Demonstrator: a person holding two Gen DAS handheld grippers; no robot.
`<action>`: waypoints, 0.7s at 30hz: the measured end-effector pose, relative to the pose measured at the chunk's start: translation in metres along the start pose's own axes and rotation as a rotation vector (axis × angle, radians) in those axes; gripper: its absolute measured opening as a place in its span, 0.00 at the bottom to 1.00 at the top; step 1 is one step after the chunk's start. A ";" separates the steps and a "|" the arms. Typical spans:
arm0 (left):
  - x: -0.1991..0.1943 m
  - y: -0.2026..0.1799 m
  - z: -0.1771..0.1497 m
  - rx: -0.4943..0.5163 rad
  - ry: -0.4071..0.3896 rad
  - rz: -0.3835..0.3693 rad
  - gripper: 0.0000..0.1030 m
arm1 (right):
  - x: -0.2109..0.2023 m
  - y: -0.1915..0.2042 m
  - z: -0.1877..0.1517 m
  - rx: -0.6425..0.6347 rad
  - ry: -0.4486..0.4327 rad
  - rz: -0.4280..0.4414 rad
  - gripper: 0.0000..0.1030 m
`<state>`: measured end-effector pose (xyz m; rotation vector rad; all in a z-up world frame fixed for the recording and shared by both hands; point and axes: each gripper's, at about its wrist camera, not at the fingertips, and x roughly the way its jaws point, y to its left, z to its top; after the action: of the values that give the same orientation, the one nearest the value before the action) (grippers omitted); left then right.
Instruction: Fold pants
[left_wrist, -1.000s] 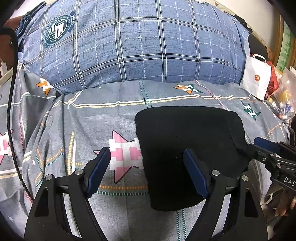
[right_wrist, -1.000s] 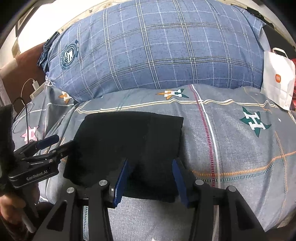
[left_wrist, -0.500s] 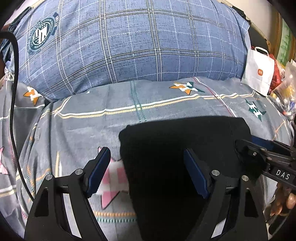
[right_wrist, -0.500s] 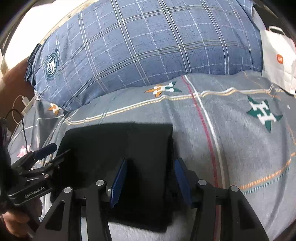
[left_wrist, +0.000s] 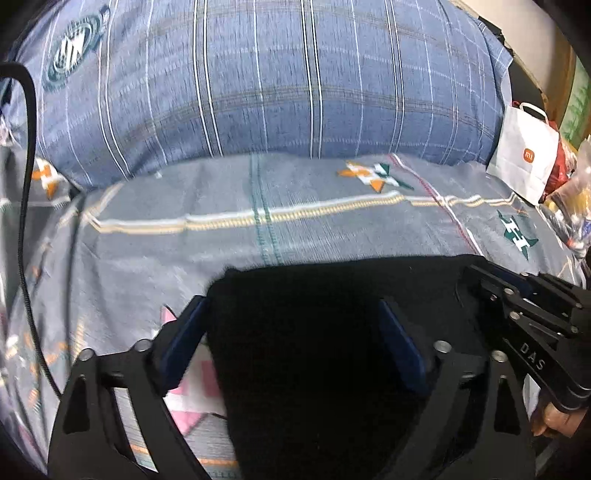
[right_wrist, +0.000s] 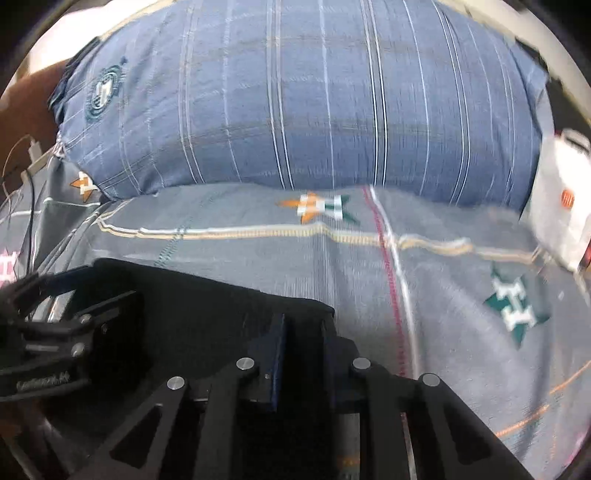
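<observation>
The folded black pants (left_wrist: 314, 332) lie on the grey patterned bedsheet (left_wrist: 258, 229). My left gripper (left_wrist: 291, 336) is open, its blue-padded fingers straddling the left part of the pants close above the cloth. My right gripper (right_wrist: 301, 343) has its jaws nearly closed on the right edge of the pants (right_wrist: 207, 314). The right gripper also shows at the right in the left wrist view (left_wrist: 517, 306), and the left gripper at the left in the right wrist view (right_wrist: 66, 325).
A large blue plaid pillow (left_wrist: 277, 81) fills the back of the bed. A white paper bag (left_wrist: 524, 162) and cluttered items stand at the far right. A black cable (left_wrist: 26, 184) hangs along the left. A charger and cables (right_wrist: 33, 155) lie far left.
Both grippers moved forward and down onto the pants. The right gripper's jaws closed from open to pinching the right edge. The left gripper stayed open.
</observation>
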<state>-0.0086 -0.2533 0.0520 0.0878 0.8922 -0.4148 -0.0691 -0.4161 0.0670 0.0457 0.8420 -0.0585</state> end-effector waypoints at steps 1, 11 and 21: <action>0.001 0.000 -0.001 0.001 -0.002 -0.001 0.91 | 0.000 -0.002 -0.002 0.006 -0.009 0.003 0.17; -0.029 0.005 -0.006 0.038 -0.023 0.015 0.91 | -0.058 0.014 -0.014 0.012 -0.015 0.086 0.25; -0.019 -0.004 -0.019 0.045 0.017 0.011 0.91 | -0.058 0.027 -0.043 -0.045 0.039 0.031 0.31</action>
<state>-0.0348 -0.2459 0.0554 0.1375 0.8989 -0.4248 -0.1381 -0.3849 0.0820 0.0180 0.8806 -0.0099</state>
